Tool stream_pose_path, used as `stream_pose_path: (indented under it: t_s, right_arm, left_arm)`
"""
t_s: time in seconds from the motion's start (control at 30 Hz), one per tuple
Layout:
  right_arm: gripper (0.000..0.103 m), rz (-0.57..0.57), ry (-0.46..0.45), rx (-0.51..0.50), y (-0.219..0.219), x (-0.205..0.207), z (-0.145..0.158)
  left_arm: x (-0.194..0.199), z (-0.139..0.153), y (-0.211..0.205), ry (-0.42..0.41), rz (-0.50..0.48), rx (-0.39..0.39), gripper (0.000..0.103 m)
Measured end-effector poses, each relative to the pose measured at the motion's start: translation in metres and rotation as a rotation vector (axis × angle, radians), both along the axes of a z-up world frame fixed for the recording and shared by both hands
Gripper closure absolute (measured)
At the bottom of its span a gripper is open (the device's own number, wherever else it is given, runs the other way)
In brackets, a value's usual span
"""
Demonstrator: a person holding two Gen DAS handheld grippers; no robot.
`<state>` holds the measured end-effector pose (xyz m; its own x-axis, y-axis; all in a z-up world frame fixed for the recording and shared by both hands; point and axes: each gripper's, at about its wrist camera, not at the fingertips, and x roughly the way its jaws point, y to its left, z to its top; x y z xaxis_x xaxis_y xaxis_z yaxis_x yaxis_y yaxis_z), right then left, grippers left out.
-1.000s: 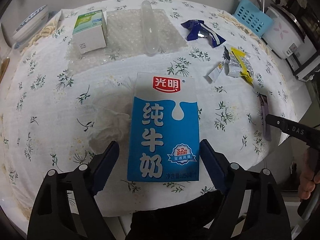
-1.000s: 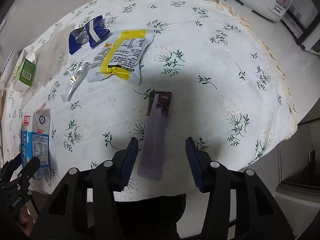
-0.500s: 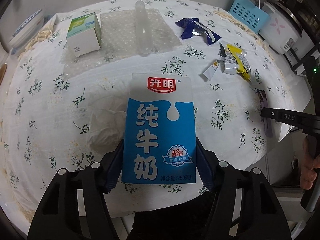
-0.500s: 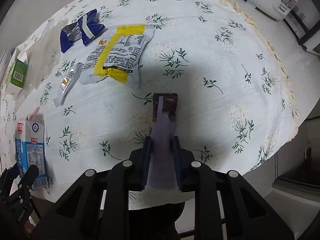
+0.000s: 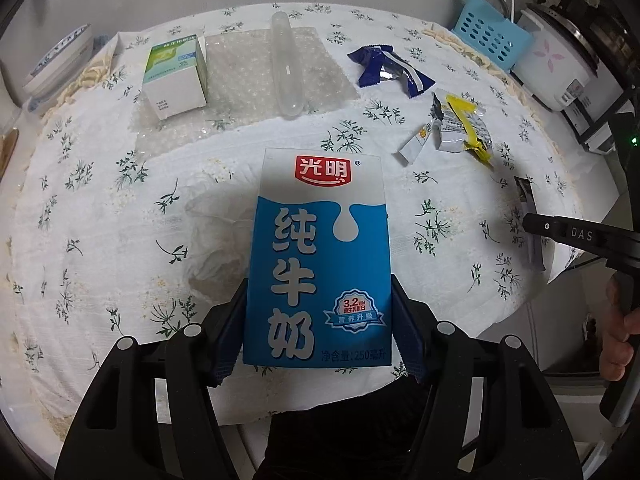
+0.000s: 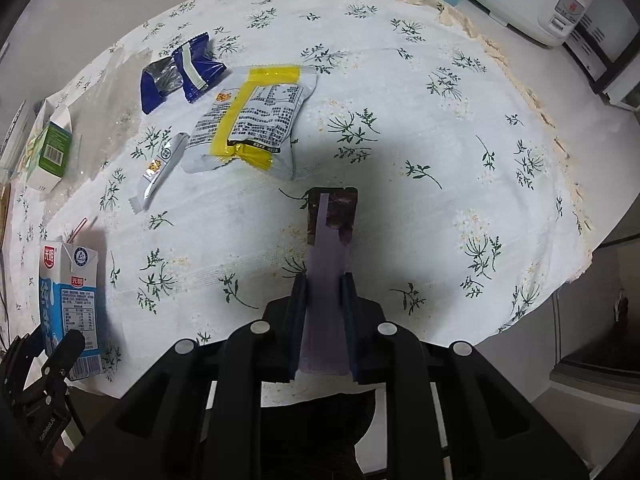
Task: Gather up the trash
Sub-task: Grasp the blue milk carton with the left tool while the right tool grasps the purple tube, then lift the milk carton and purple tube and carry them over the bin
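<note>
A blue and white milk carton (image 5: pixel 320 256) lies on the flowered tablecloth (image 5: pixel 100 208), and my left gripper (image 5: pixel 318 334) is shut on its lower end, a pad on each side. The same milk carton (image 6: pixel 68 300) shows at the far left of the right wrist view. My right gripper (image 6: pixel 325 324) is shut on a long purple wrapper (image 6: pixel 326 264) whose dark far end rests on the cloth. Other trash lies further back: a yellow and grey snack bag (image 6: pixel 252 120), a blue wrapper (image 6: pixel 180 74), a small silver sachet (image 6: pixel 158 170).
A green and white box (image 5: pixel 176 76) and a clear plastic tube (image 5: pixel 286 66) rest on bubble wrap at the back. A crumpled tissue (image 5: pixel 218 240) lies left of the carton. A blue basket (image 5: pixel 494 32) and a white rice cooker (image 5: pixel 556 68) stand back right.
Both grippers have shut: the left one on the milk carton, the right one on the purple wrapper. The hands have barely moved.
</note>
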<state>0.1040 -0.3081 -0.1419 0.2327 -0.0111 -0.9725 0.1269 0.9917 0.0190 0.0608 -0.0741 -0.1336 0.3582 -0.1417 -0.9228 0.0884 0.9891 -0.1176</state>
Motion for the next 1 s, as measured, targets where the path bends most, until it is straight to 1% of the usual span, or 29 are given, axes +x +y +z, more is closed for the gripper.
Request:
stream_pose_path:
  t_s: [0.2,0.27,0.57,0.83,1.0]
  right_arm:
    - [0.086,0.032,-0.042,0.007,0.003,-0.011,0.016]
    - [0.086,0.042,-0.055,0.016,-0.003,-0.010,0.018]
    - [0.086,0.100,-0.124,0.017,0.007,-0.025,0.037]
    - [0.086,0.158,-0.160,0.023,0.011,-0.043,0.048]
    - [0.086,0.187,-0.165,0.038,0.012,-0.056,0.050]
  left_arm:
    - [-0.005,0.009,0.002,-0.014,0.009,0.004,0.040]
    - [-0.007,0.011,0.002,-0.017,0.012,0.003,0.040]
    - [-0.018,0.025,-0.001,-0.046,0.034,0.004,0.040]
    - [-0.034,0.033,-0.004,-0.064,0.063,0.002,0.040]
    - [-0.046,0.034,-0.007,-0.064,0.083,-0.017,0.040]
